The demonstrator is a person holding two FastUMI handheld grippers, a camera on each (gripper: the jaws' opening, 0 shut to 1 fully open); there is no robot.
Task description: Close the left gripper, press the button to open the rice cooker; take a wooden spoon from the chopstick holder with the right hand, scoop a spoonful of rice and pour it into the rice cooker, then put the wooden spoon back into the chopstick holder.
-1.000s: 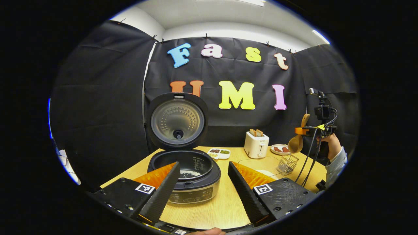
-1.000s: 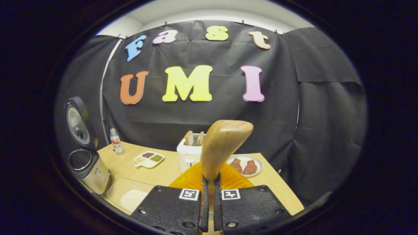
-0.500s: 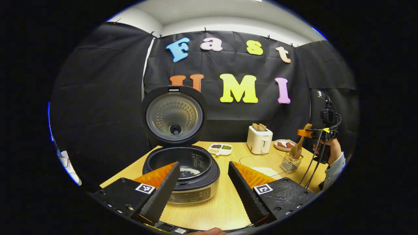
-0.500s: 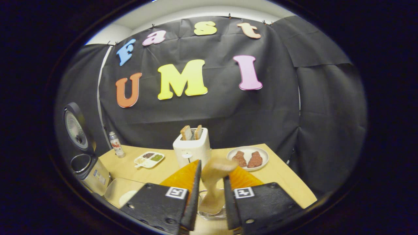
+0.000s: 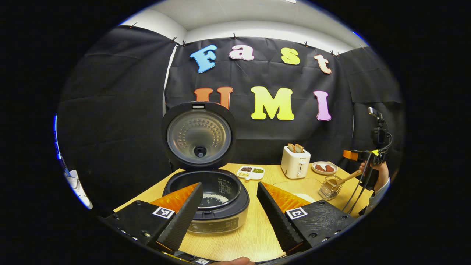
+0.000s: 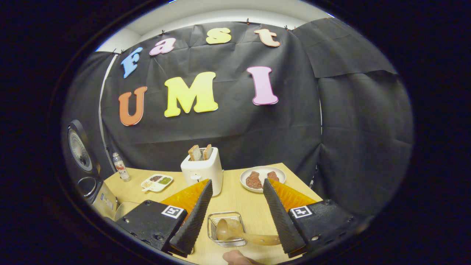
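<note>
The rice cooker point(image 5: 217, 211) stands with its lid point(image 5: 199, 136) raised, and a little white rice lies in its pot. My left gripper point(image 5: 229, 186) hovers open just in front of it, holding nothing. The wooden spoon point(image 6: 235, 232) rests bowl-down in the wire chopstick holder point(image 6: 211, 230), its handle leaning out to the right. My right gripper point(image 6: 237, 182) is open above the holder, with its fingers apart from the spoon. In the left gripper view, the same holder point(image 5: 328, 187) and spoon point(image 5: 346, 177) sit far right, under the hand-held right gripper point(image 5: 362, 156).
A white toaster point(image 6: 203, 169) with bread, a plate of meat point(image 6: 262, 178), a sectioned dish point(image 6: 157, 182) and a bottle point(image 6: 120, 167) stand along the back of the wooden table. A clear tray point(image 5: 294, 186) with rice lies between the cooker and the holder.
My right gripper lowered the spoon into the chopstick holder, opened and let it go. The spoon's handle tipped over to the side. My left gripper stayed open by the cooker.
</note>
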